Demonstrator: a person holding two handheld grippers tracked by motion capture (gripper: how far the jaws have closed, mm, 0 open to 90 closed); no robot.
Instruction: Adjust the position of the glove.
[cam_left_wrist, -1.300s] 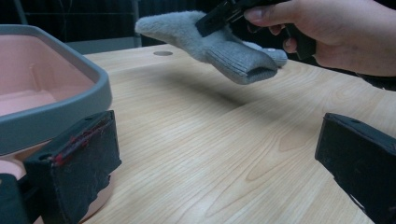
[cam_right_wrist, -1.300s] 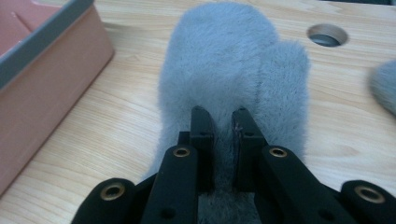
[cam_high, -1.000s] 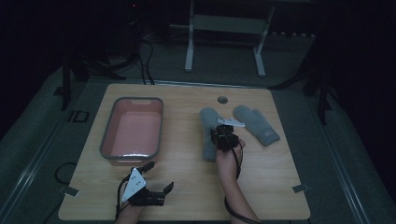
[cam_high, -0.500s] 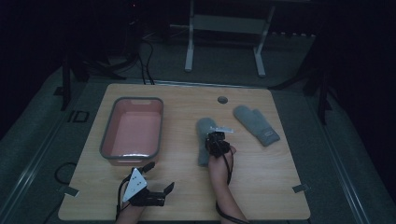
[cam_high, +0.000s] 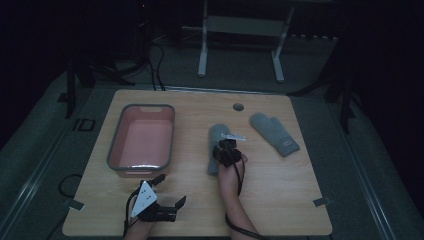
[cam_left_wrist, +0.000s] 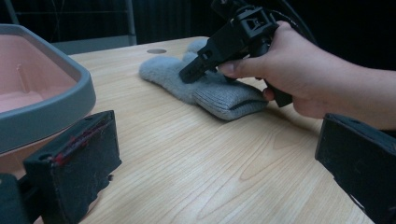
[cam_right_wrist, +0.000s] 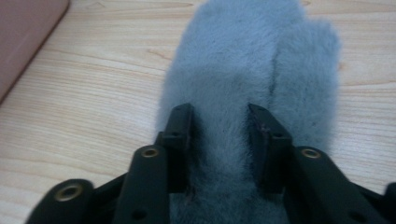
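From the high view, I see my right claw (cam_high: 226, 148) pressed onto a grey mitten (cam_high: 217, 135), a second mitten (cam_high: 275, 133) well to its right, a pink tub (cam_high: 142, 142) to its left. In the left gripper view, my left claw (cam_left_wrist: 224, 158) gapes wide, empty. In the right gripper view, the jaws pinch a ridge of mitten (cam_right_wrist: 243, 74) fleece

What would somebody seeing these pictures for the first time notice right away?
Probably the right gripper pressed down on a grey mitten at the middle of the wooden table, its jaws set either side of a ridge of the fleece. A second grey mitten lies apart toward the table's far right, and a pink tub with a grey rim stands at the left. The left gripper waits open near the front edge.
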